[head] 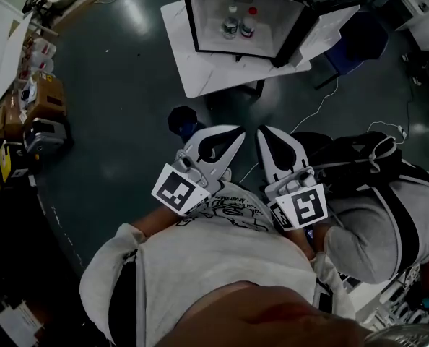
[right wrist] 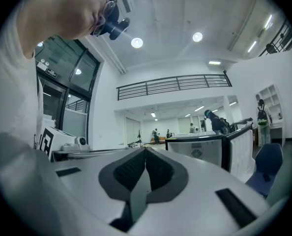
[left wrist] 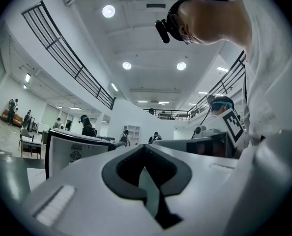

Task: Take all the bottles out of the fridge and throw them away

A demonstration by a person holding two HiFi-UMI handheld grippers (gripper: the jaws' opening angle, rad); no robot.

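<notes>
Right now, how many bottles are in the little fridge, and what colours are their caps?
white-cap bottle: 1
red-cap bottle: 1
Total: 2 bottles, both standing in the open fridge.

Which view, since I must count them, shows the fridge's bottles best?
Head view: it looks into the open fridge, where two bottles stand side by side. Both gripper views show the fridge small, its bottles indistinct.

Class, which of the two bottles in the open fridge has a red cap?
The right bottle has it; the left bottle has a pale cap.
</notes>
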